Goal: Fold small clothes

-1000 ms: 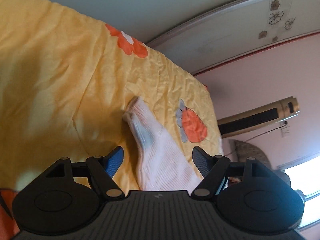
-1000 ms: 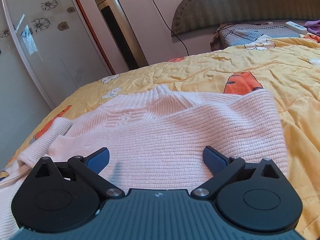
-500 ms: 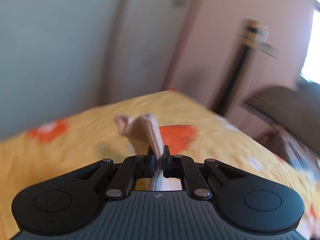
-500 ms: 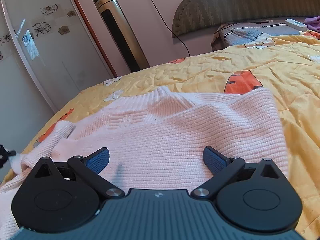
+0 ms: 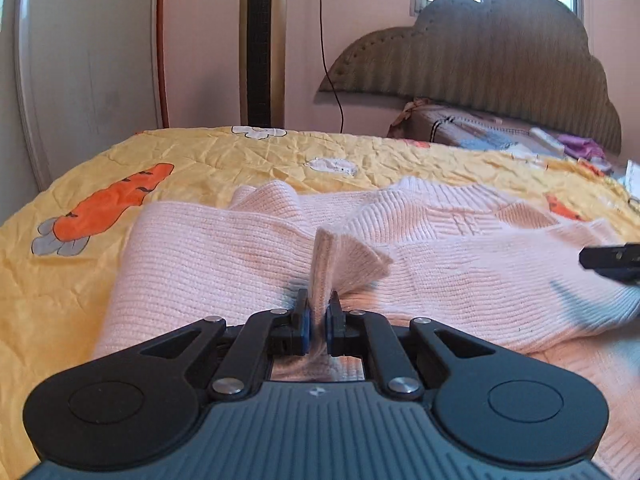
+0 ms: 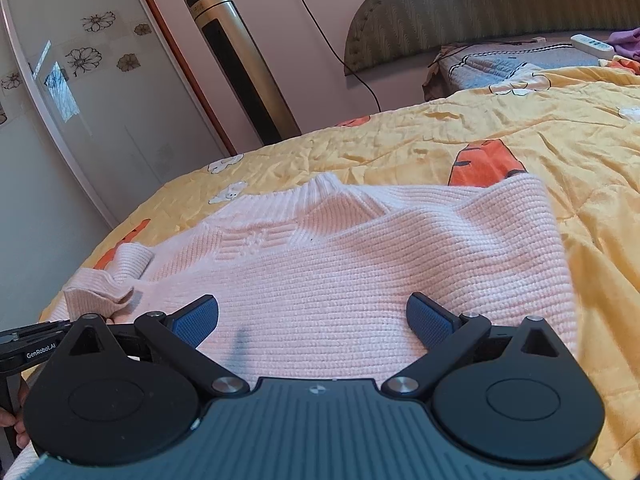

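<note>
Nearby — tower fan (image 5: 262, 40), headboard (image 5: 480, 52) behind sweater (image 6: 360, 272) — bedspread (image 5: 80, 280) underneath.

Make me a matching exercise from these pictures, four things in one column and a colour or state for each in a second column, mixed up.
Things:
1. left gripper
2. right gripper
3. bedspread
4. tower fan

States:
A. yellow with orange carrots
B. open above the pink sweater
C. standing by the wall, metallic
D. shut on the sleeve cuff

Pairs: 1-D, 2-B, 3-A, 4-C
</note>
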`<state>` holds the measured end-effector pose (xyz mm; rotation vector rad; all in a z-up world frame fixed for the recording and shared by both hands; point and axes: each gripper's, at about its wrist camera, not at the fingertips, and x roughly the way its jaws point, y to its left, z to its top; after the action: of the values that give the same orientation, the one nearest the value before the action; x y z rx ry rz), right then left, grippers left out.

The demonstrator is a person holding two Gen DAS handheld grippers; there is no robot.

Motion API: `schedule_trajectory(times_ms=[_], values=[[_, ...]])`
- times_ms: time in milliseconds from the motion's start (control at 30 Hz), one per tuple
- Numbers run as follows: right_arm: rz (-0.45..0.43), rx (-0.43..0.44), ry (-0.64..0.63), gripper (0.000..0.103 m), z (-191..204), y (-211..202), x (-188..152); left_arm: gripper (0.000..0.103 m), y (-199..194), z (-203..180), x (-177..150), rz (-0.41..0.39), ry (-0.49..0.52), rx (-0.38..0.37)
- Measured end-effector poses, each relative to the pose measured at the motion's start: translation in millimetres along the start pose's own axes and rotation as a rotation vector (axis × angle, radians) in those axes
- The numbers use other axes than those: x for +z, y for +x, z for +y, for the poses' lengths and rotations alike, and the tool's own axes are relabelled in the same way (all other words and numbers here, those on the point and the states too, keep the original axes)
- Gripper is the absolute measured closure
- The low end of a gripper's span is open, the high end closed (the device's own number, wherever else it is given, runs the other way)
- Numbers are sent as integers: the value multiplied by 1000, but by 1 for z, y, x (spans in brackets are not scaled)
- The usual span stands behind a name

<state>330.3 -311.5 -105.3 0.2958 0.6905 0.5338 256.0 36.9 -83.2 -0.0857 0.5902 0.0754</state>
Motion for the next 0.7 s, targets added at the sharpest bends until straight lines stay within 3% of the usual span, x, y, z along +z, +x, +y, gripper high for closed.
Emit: schedule_trajectory(times_ms=[133, 200, 233, 300, 400, 533, 700], values=[[68, -76, -48, 1, 15, 8, 11, 94, 1, 10, 0, -13, -62, -26], [89, -129, 21, 1, 30, 9, 23, 94, 3, 9, 1, -16, -61, -24], [82, -76, 97, 1, 36, 8, 28, 94, 3, 9, 1, -16, -61, -23], [107, 135, 242, 2, 49, 16, 33, 94, 3, 9, 1, -18, -66, -26], [246, 325, 397, 2, 79, 51, 33, 94, 3, 11, 0, -19, -74, -32], [390, 399, 553, 16, 109, 105, 23, 94, 3, 11, -1, -20, -74, -32], [462, 383, 590, 32, 133, 136, 12, 94, 3, 11, -1, -22, -74, -34]])
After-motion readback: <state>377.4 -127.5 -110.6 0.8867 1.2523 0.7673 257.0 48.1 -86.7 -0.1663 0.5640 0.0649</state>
